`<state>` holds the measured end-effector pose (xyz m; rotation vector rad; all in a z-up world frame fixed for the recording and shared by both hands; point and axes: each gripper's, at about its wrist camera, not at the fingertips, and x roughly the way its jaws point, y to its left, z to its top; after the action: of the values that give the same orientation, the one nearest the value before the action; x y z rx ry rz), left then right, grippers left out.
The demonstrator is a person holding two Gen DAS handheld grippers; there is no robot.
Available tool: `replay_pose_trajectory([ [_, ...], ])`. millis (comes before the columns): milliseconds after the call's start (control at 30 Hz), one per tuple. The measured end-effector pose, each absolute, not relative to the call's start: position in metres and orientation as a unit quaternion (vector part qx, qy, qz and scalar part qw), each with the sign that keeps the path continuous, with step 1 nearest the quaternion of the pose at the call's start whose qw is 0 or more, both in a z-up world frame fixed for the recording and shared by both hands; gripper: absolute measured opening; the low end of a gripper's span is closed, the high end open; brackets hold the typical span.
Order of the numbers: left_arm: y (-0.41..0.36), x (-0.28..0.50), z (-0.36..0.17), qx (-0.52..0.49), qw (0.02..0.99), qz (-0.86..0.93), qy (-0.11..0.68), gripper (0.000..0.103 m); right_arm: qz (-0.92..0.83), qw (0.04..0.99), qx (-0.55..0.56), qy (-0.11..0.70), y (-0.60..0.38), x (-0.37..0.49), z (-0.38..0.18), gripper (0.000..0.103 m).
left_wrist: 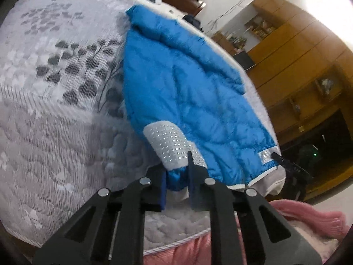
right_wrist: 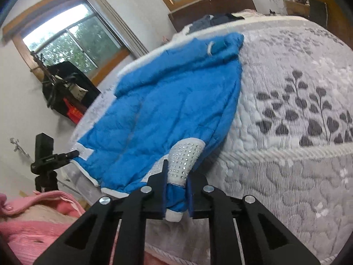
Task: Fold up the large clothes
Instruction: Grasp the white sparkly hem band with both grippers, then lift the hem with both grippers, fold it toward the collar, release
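A blue padded jacket [left_wrist: 187,84] lies spread on the bed, its hood end far from me. A white cuff patch with silver studs [left_wrist: 169,141] sits at its near corner. My left gripper [left_wrist: 177,181] is shut on a bunch of blue fabric just below that patch, at the bed's near edge. In the right wrist view the same jacket [right_wrist: 165,101] stretches away, and my right gripper [right_wrist: 176,192] is shut on blue fabric and white trim under the studded patch [right_wrist: 186,156].
The grey-and-white quilted bedspread [left_wrist: 55,110] [right_wrist: 286,154] covers the bed. A black device on a tripod [right_wrist: 46,156] stands beside the jacket's hem. Pink bedding [right_wrist: 33,220] lies below the bed edge. Dark clothes [right_wrist: 216,19] sit at the far end; wooden cabinets [left_wrist: 297,66] line the wall.
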<state>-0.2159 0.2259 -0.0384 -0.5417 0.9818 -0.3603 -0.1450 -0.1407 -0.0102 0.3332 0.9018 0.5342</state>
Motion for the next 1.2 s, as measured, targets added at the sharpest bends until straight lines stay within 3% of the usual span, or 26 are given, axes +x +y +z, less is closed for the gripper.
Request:
replay_pose_trajectory([
  [433, 0.232, -0.169, 0.014, -0.252, 0.857, -0.203, 0.401, 0.012, 0.282, 0.867, 0.157, 0.379, -0.139, -0.106, 0.053, 0.013],
  [700, 0.247, -0.106, 0.033, -0.268, 0.861, -0.208, 0.378, 0.012, 0.293, 0.856, 0.171, 0.389, -0.138, -0.034, 0.079, 0.013],
  [1200, 0.258, 0.029, 0.013, -0.27, 0.848, -0.188, 0.416, 0.013, 0.274, 0.824, 0.186, 0.46, -0.127, 0.113, 0.065, 0.013],
])
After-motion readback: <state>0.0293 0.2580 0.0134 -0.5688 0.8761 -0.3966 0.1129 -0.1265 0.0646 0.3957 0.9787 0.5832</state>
